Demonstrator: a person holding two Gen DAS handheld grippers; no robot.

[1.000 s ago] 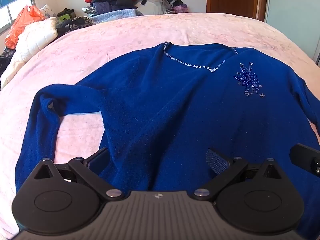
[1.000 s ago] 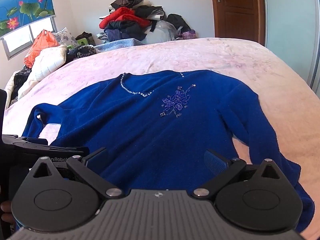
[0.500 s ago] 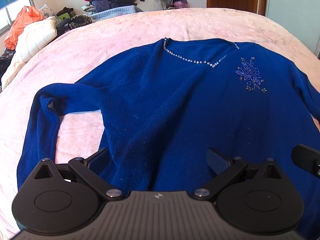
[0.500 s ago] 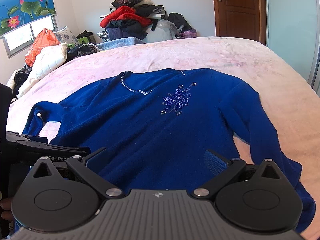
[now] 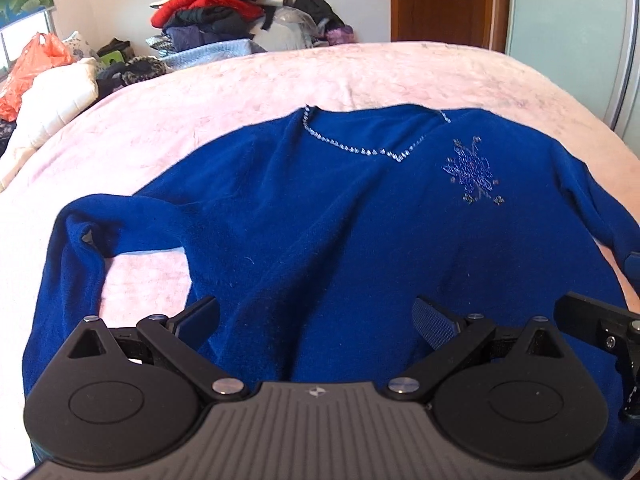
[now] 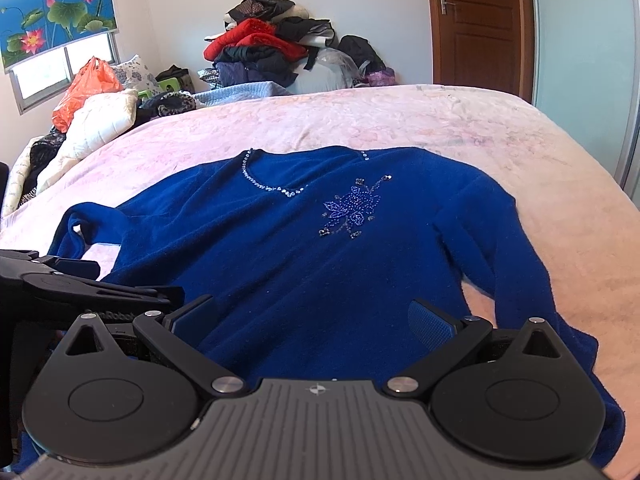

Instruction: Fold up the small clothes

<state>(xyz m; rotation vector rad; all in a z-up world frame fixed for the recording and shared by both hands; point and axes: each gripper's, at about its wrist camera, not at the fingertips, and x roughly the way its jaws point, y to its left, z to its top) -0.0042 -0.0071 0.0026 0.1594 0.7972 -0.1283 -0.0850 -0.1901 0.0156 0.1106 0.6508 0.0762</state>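
A blue sweater point(image 5: 340, 232) point(image 6: 320, 264) with a beaded neckline and a beaded flower lies front up on the pink bedspread point(image 5: 280, 80) point(image 6: 400, 120), collar away from me. Its left sleeve bends down in a loop; its right sleeve runs down along the body. My left gripper point(image 5: 318, 318) hovers open over the lower left of the body, nothing between its fingers. My right gripper point(image 6: 312, 316) hovers open over the lower right part. The hem is hidden under both gripper bodies. Each gripper shows at the edge of the other's view.
A heap of clothes point(image 6: 276, 52) lies past the far end of the bed. An orange bag point(image 6: 86, 88) and a white quilt point(image 6: 100, 120) sit at the far left under a window. A wooden door point(image 6: 480, 20) stands at the back right.
Both cameras have tilted up and drawn back a little, so the sweater sits lower in view and more wall shows. The sweater has not moved; both grippers stay open.
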